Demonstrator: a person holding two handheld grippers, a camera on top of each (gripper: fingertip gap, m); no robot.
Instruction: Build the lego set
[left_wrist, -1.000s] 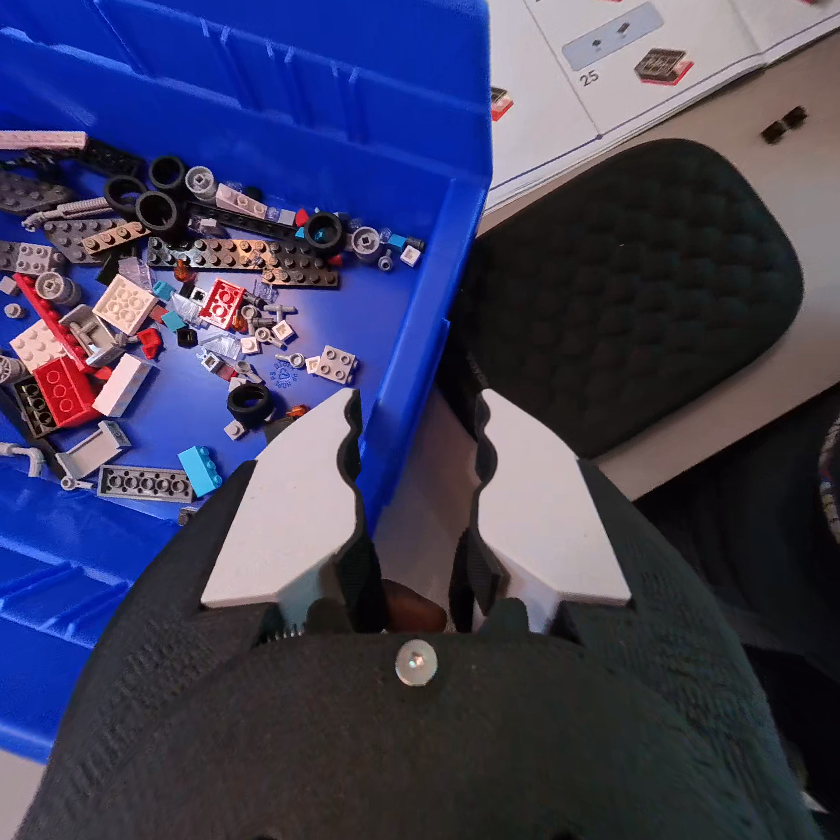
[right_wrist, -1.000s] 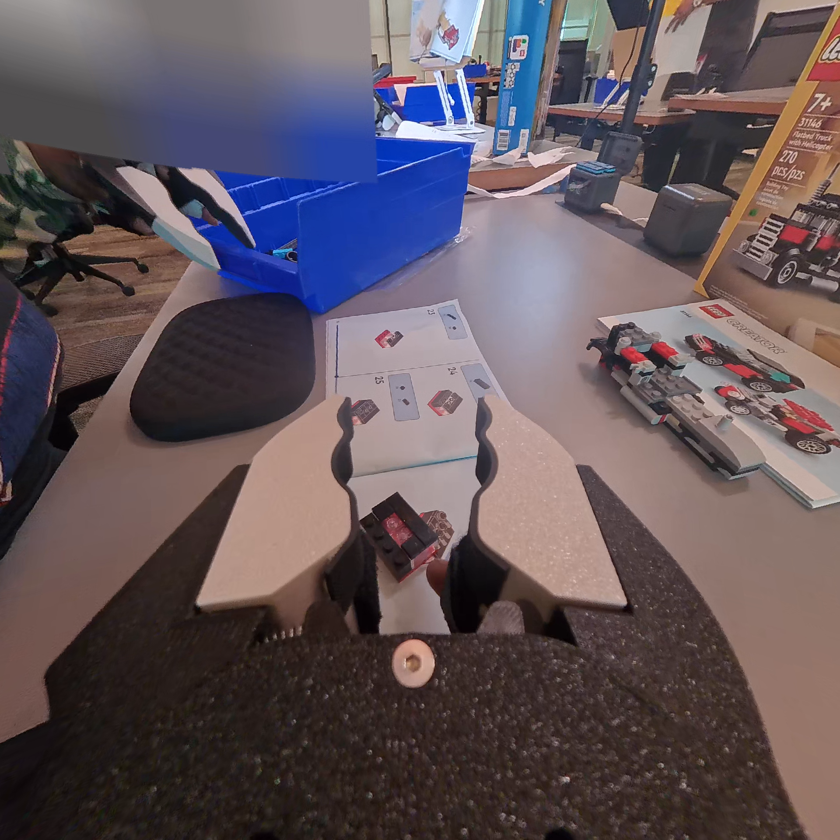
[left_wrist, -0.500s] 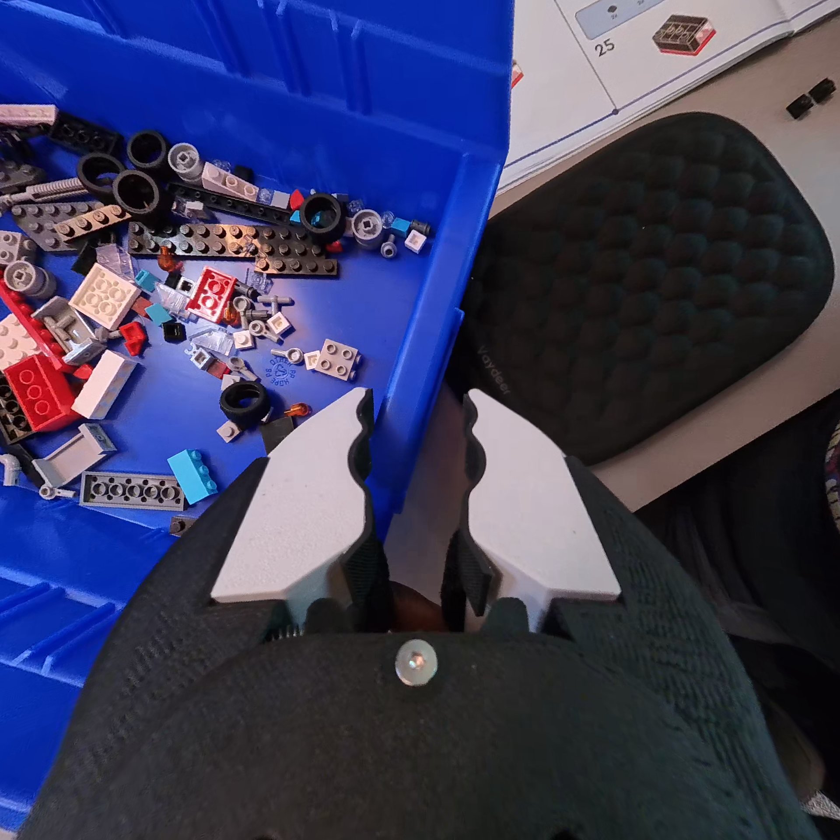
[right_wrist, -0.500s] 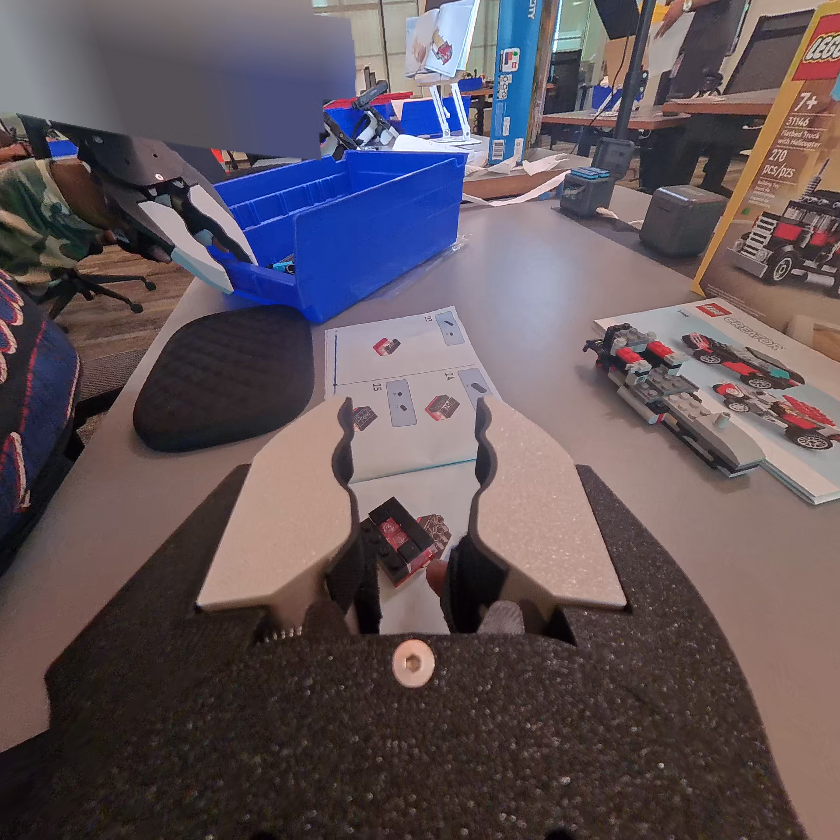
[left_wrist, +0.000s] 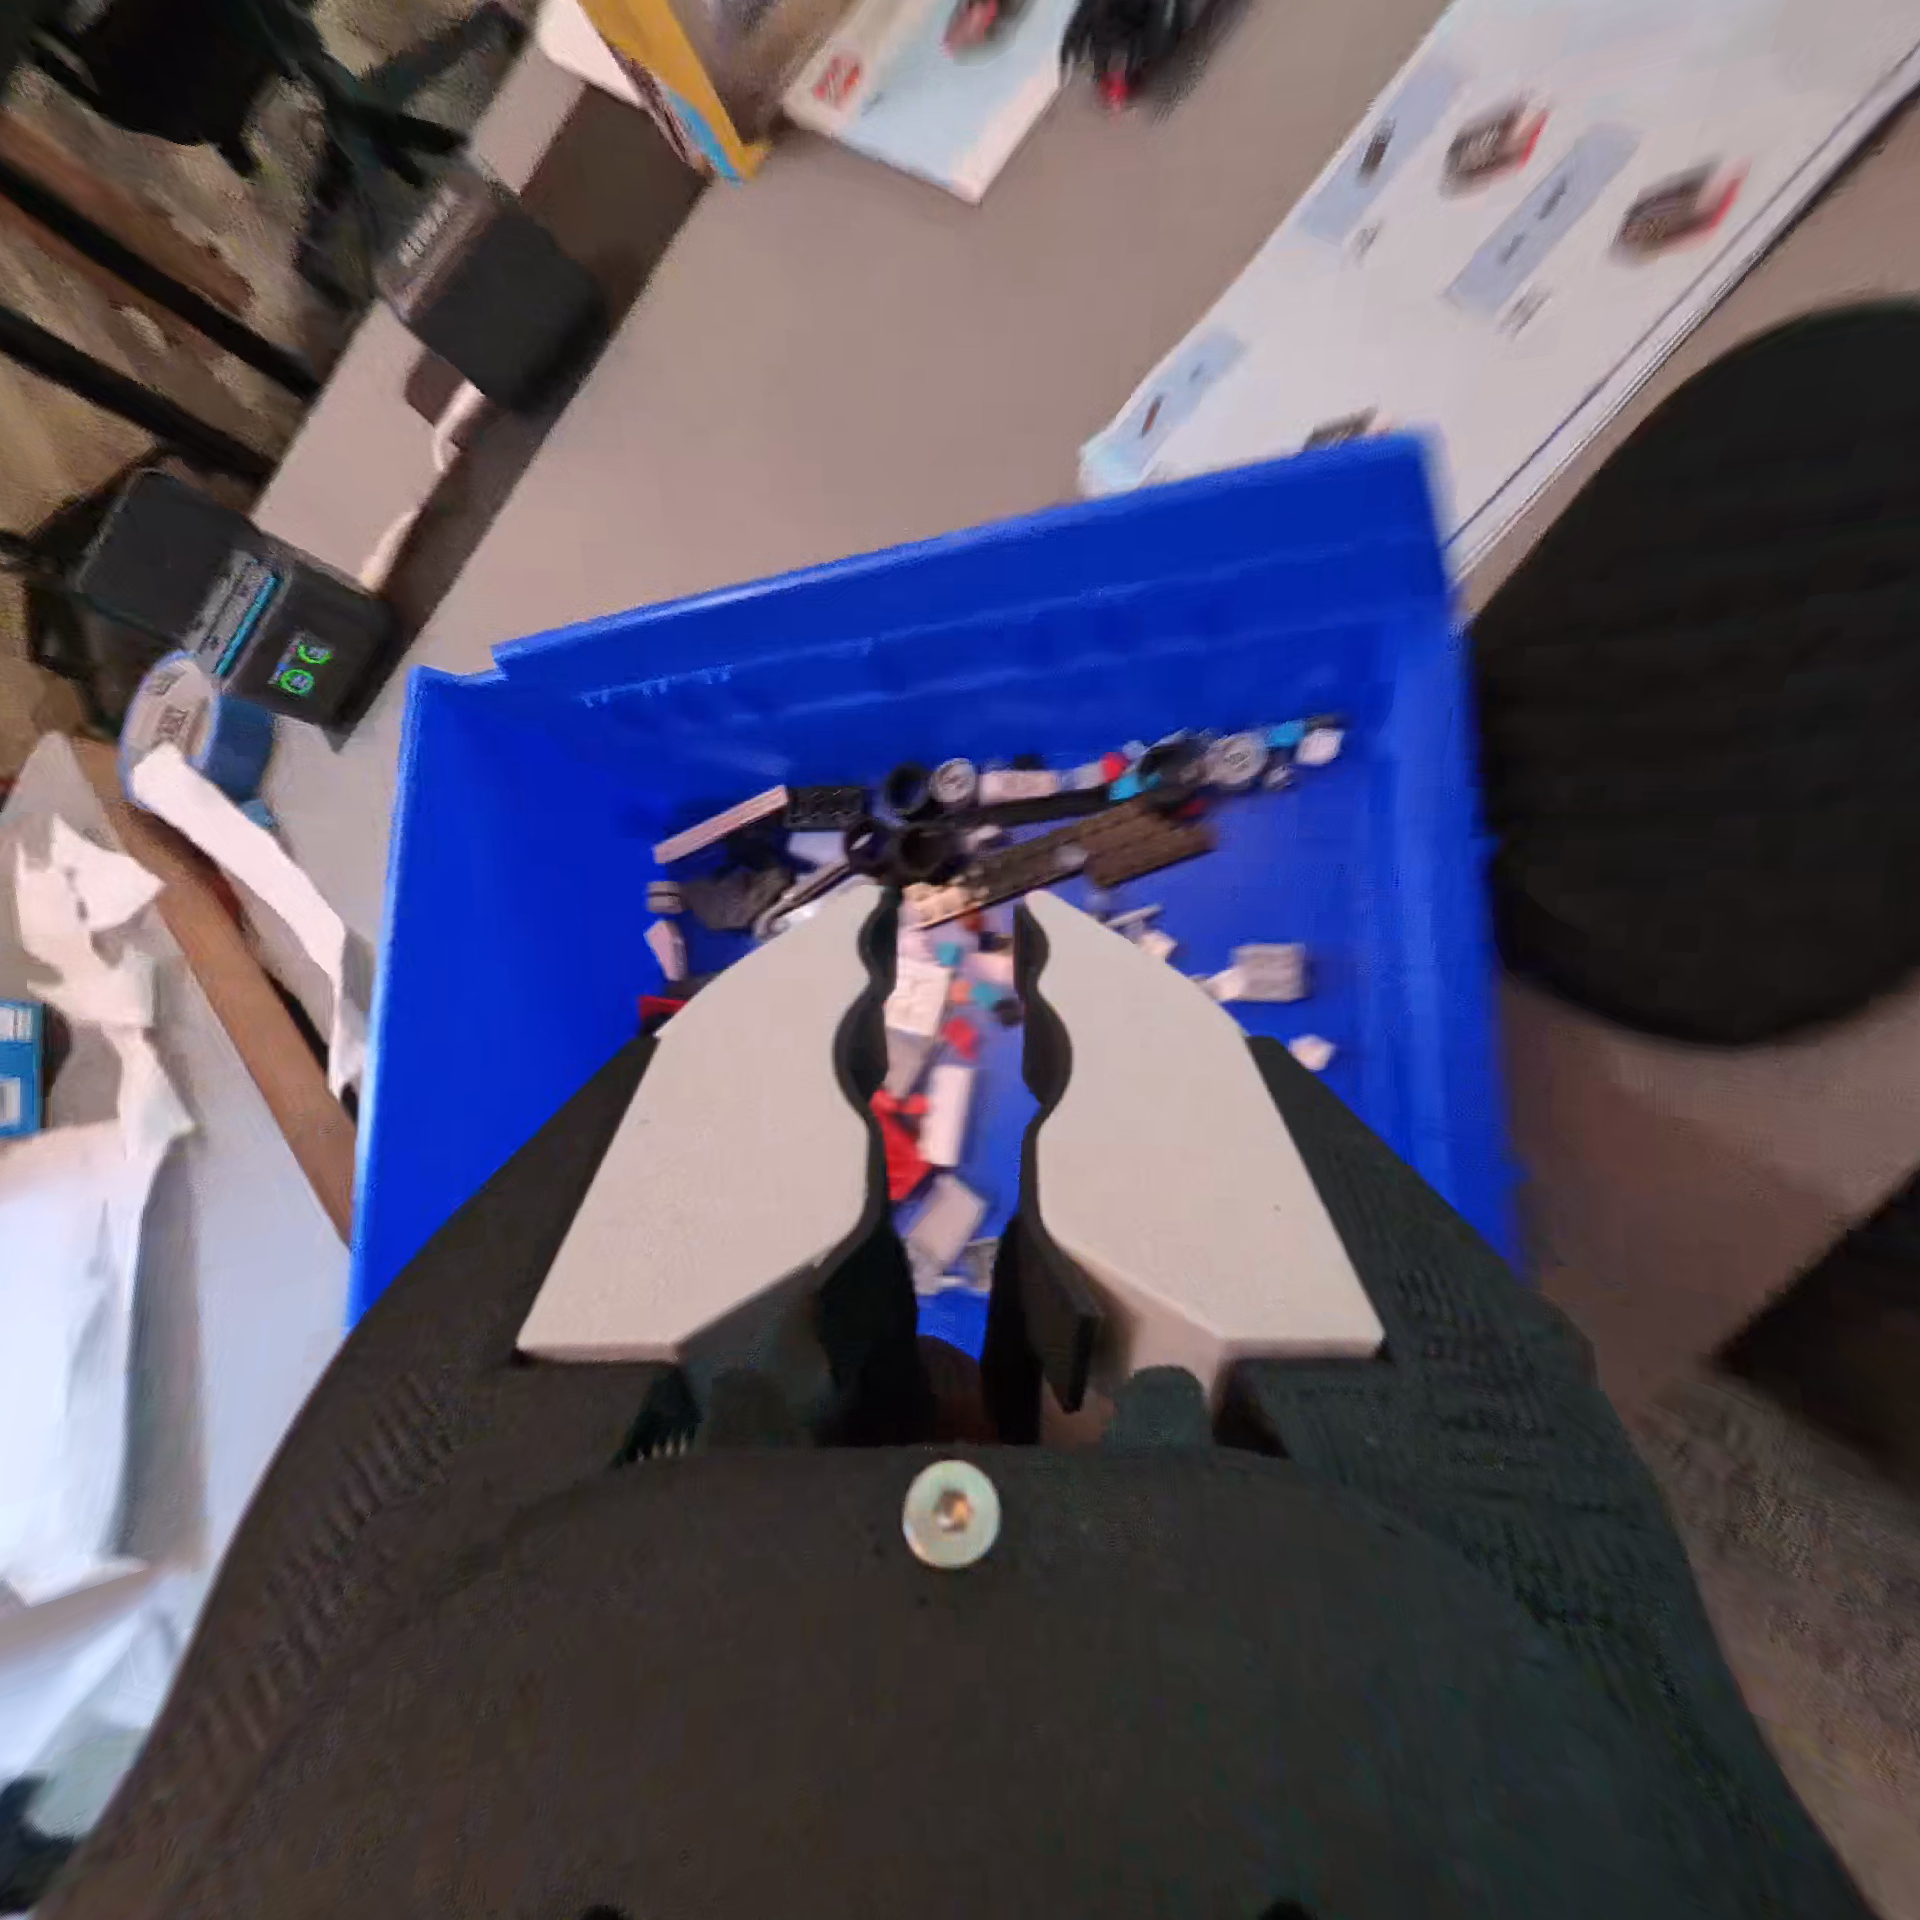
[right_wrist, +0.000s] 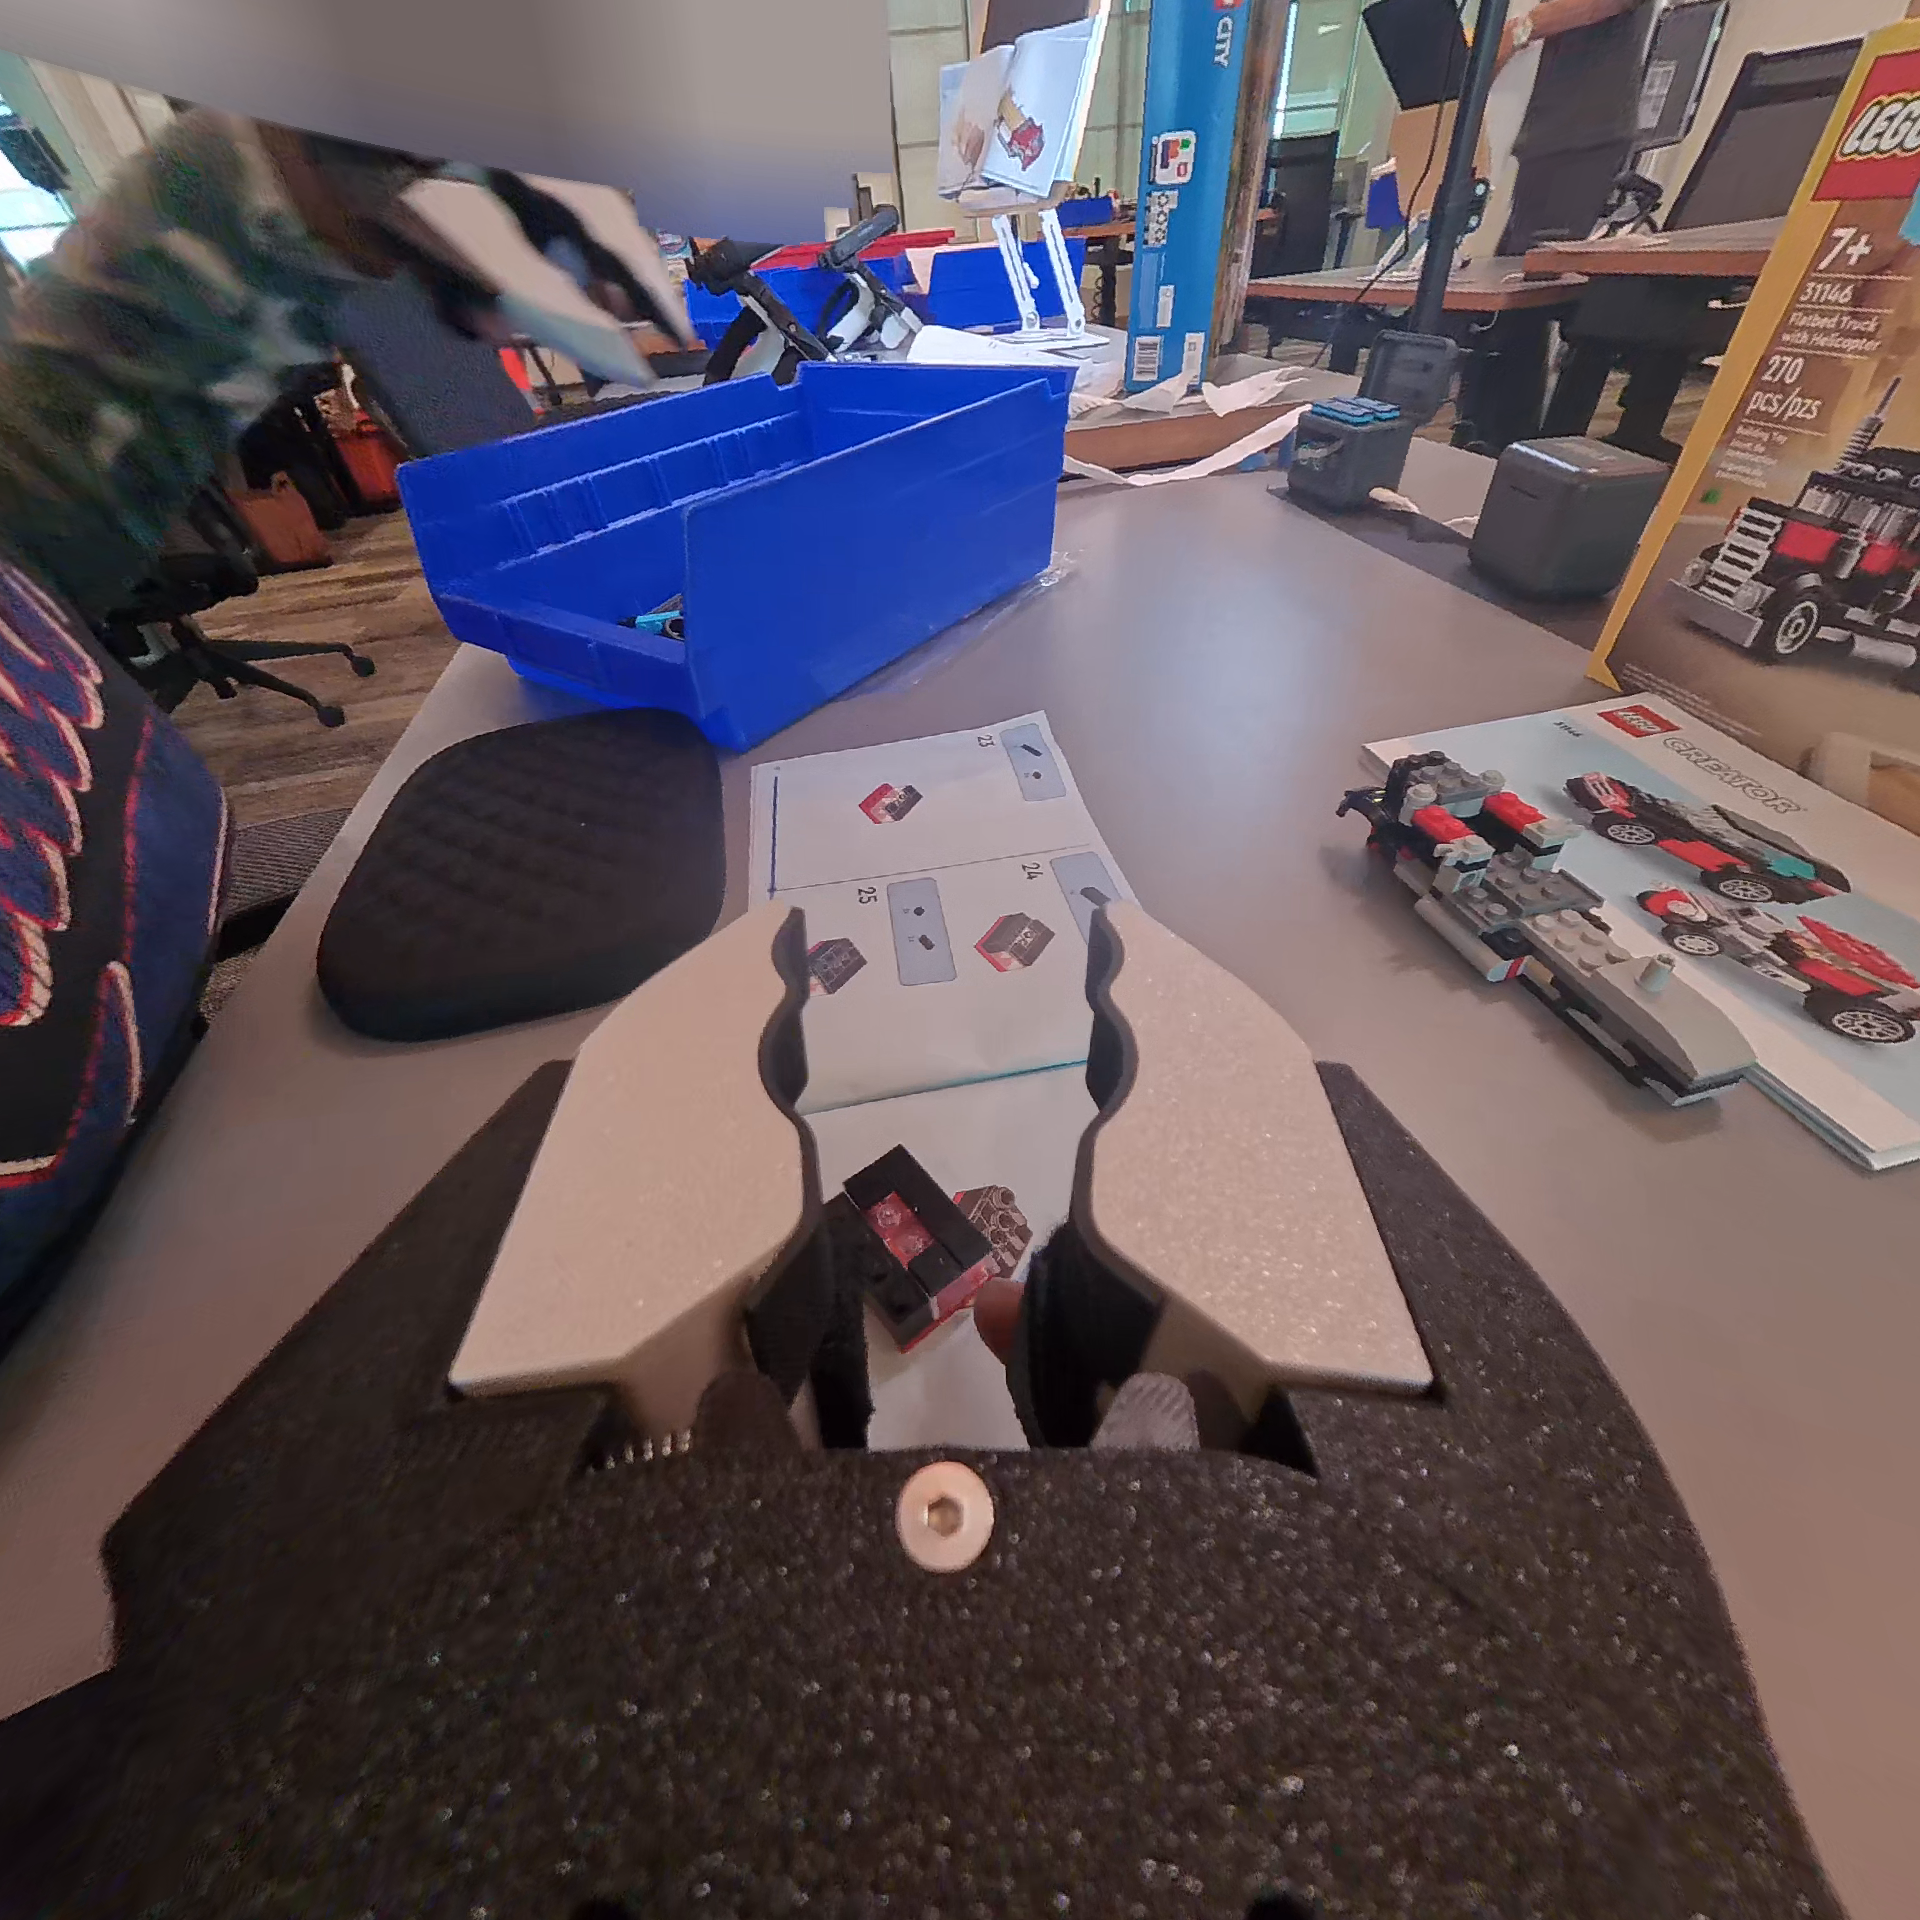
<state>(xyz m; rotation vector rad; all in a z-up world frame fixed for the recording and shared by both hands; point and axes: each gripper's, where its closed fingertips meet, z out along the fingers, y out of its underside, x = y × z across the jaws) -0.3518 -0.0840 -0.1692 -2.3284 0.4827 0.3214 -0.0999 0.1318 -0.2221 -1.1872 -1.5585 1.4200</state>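
Small black-and-red sub-assembly (right_wrist: 920, 1242) lies on the open instruction sheet (right_wrist: 935, 831), seen low in the gap of the right gripper (right_wrist: 940, 935); fingers stand wide apart and look clear of it, so it reads as resting on the paper, not gripped. Partly built grey/red truck chassis (right_wrist: 1538, 914) sits to the right on a second booklet (right_wrist: 1766, 935), well apart, with the set box (right_wrist: 1787, 416) behind. Loose pieces (left_wrist: 987, 894) lie scattered in the blue bin (left_wrist: 488, 935) at the far left of the table (right_wrist: 1195, 623), black padded rest (right_wrist: 530, 873) just beside it. Left gripper (left_wrist: 945, 914) is over the bin, pointing down at the pile; fingers a narrow gap apart, nothing visibly between them; view is motion-blurred. Step, as I read it: fetching the next piece for the sub-assembly. Next move calls for slowing down, picking out one small part from the clutter, opening a bit more, lowering straight onto it and pinching without dragging neighbours. Which part is wanted can't be told.
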